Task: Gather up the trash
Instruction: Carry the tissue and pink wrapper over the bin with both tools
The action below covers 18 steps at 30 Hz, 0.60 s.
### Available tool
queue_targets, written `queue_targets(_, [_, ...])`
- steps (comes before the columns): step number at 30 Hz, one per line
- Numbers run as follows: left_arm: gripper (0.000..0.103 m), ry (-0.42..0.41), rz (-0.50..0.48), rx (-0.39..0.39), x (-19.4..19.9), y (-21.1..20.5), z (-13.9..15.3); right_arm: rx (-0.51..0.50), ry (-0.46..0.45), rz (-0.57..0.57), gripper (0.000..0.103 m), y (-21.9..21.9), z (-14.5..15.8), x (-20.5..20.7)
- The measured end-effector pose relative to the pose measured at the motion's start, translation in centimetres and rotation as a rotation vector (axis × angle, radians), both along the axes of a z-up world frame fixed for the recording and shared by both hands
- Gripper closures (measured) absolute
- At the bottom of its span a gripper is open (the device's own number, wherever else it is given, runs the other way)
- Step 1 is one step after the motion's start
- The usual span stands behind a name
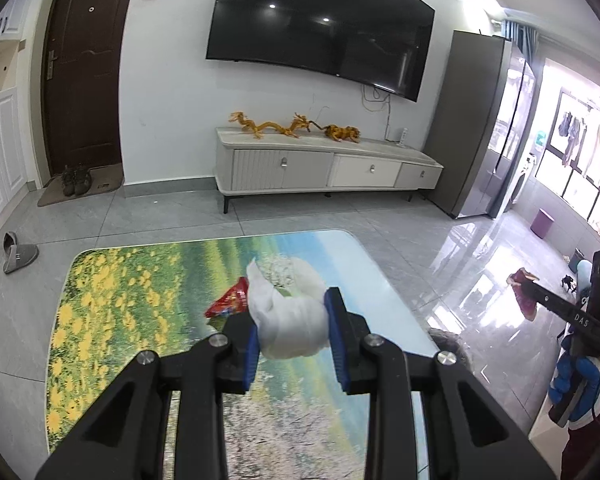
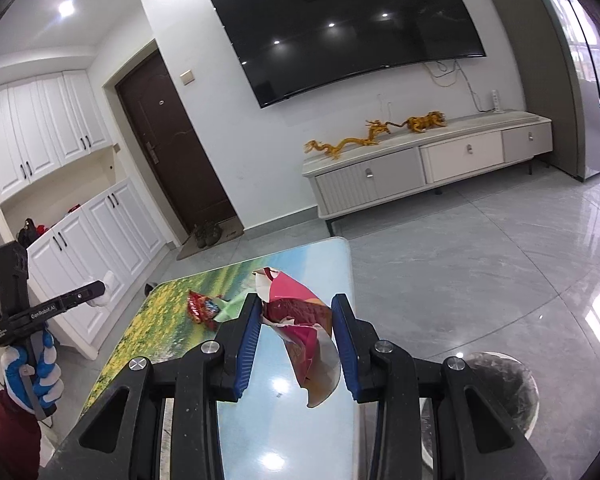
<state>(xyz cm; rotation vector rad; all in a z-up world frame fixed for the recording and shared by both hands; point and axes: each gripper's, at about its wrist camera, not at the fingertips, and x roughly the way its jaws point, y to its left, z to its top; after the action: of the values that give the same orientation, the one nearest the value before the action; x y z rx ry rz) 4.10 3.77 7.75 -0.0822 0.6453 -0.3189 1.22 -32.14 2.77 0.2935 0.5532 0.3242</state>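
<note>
A living room with grey floor tiles and a low table (image 1: 100, 320) printed with a flower meadow fills the left wrist view: at lower centre the left gripper (image 1: 292, 328) clenches one white tissue wad (image 1: 288, 320), and one red snack wrapper (image 1: 228, 304) lies on the table just left of it. In the right wrist view, the right gripper (image 2: 296, 336) grasps one torn pink-red wrapper (image 2: 308, 328) at centre; a bin (image 2: 512, 384) shows lower right. Best to keep both grips firm and carry both pieces over the bin before releasing.
</note>
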Motion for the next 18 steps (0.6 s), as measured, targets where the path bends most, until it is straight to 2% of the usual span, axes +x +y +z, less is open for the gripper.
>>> queue_targets(9, [0.075,0.057,-0.138,0.035,2.2,-9.9,-1.5,0.045,0.048,-0.132,0.069,-6.8,-3.1,-1.2])
queue_targets(18, [0.074,0.171,-0.311,0.040,4.5,-21.4,-5.8,0.070,0.140,-0.245,0.069,-12.8,-7.9,-1.3])
